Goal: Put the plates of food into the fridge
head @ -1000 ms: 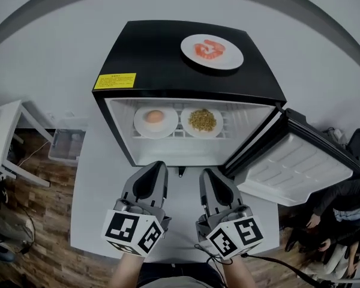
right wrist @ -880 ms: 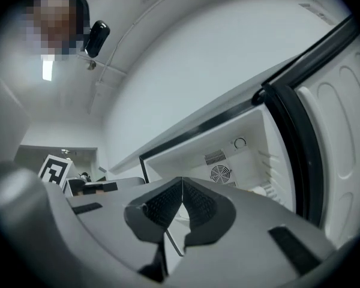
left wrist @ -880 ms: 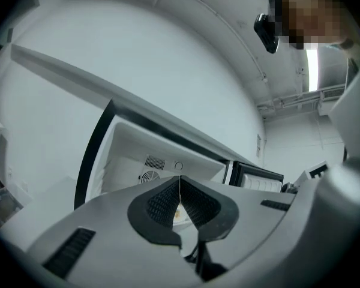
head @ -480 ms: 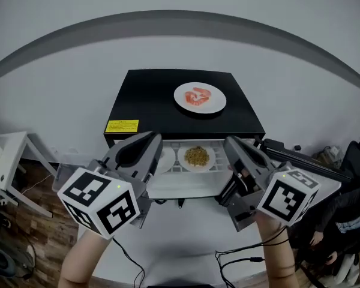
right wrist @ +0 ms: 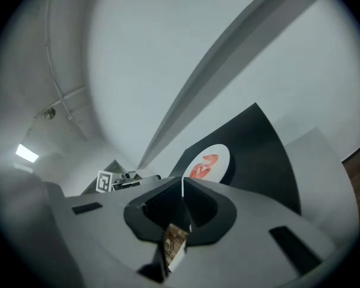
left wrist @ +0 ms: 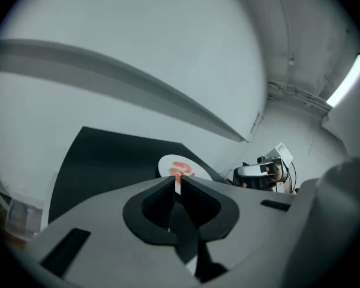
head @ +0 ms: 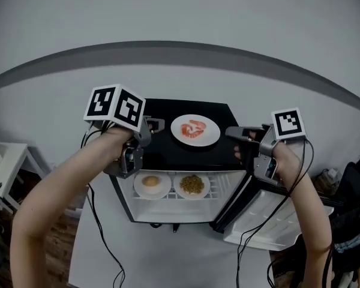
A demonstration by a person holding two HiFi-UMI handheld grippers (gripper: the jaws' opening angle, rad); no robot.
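A white plate of red food [head: 195,129] sits on top of the black mini fridge [head: 162,149], whose door [head: 270,218] hangs open to the right. On the shelf inside stand a plate with a round bun-like item [head: 152,183] and a plate of yellow-brown food [head: 192,185]. My left gripper [head: 157,125] is shut and empty, held just left of the top plate. My right gripper [head: 233,133] is shut and empty, just right of it. The left gripper view shows the plate [left wrist: 175,165] beyond the closed jaws [left wrist: 179,182]. The right gripper view shows the same plate [right wrist: 205,163] past the jaws [right wrist: 183,183].
The fridge stands on a pale platform [head: 168,251] against a light wall. A white table [head: 6,164] is at the left. A seated person [head: 354,221] is at the far right beyond the door. Cables trail from both grippers.
Both grippers have risen from in front of the open fridge to the level of its top, one on each side of the plate of red food. Both stayed shut.
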